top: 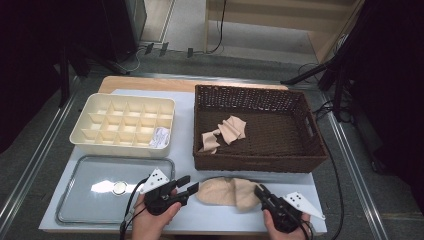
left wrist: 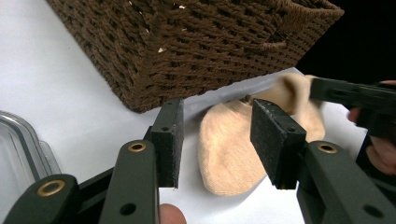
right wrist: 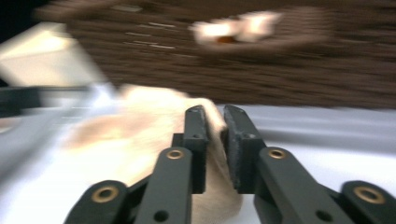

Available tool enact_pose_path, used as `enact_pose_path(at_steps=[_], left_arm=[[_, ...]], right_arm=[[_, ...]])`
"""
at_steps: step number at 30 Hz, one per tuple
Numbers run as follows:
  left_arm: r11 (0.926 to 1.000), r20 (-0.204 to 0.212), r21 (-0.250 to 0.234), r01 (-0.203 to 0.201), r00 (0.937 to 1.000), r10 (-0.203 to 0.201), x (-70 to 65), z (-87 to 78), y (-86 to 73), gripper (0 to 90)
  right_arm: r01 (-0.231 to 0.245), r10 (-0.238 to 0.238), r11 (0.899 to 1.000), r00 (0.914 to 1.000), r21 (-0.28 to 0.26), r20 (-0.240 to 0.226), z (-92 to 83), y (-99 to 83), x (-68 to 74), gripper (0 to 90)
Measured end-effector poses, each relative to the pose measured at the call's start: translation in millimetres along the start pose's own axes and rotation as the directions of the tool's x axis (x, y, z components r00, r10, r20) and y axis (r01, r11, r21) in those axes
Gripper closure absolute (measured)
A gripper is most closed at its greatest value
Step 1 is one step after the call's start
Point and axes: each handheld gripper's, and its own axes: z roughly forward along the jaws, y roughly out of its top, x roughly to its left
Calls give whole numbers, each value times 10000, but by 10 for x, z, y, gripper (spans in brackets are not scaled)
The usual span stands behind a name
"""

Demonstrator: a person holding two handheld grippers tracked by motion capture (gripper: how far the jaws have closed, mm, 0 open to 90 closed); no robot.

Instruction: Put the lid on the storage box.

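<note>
High view is showing the desk running across the lower half of the frame, its near edge lying along the bottom just under both hands. A brown wicker basket is occupying the centre right, a cream divided organiser the upper left, and a clear tray the lower left. Bare desk surface is lying between the tray and the basket front, and to the right of the sock.

A beige sock is lying flat at lower centre, just in front of the basket wall and between the two tools. The left hand-held gripper is sitting just left of the sock's rounded end, jaws standing apart with nothing pressed between them; in the left gripper view the sock is lying beyond the gap. The right hand-held gripper is sitting at the sock's right end; in the right gripper view its jaws are standing close together with sock fabric between them, though blur is preventing confirmation that the pads are pressing.
</note>
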Motion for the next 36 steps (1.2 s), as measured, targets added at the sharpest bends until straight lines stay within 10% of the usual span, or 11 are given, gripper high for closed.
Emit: enact_pose_path(at_steps=[4,11,17,26,30,36], left_arm=[[10000,-23,14,-10,10000,10,-1,5,-3,555],[10000,3,82,-10,10000,10,-5,17,-12,554],[9999,66,142,-99,9999,98,-37,23,-29,554],[9994,184,248,-222,9996,218,-96,42,-56,552],[9994,453,241,-244,9987,233,-146,37,-56,546],[9981,1377,433,-450,9897,386,-240,111,-92,519]], right_arm=[[-7,18,9999,9967,-126,813,-87,-16,-248,643],[977,-965,9951,9936,180,-594,-228,-74,-60,574],[2121,-2078,9748,9760,693,-645,-8,-219,20,362],[2464,-2454,9663,9692,745,-232,28,-189,85,807],[2084,-2071,9778,9771,221,-478,-76,-102,209,844],[2393,-2340,9709,9561,94,-1766,-100,-87,606,823]])
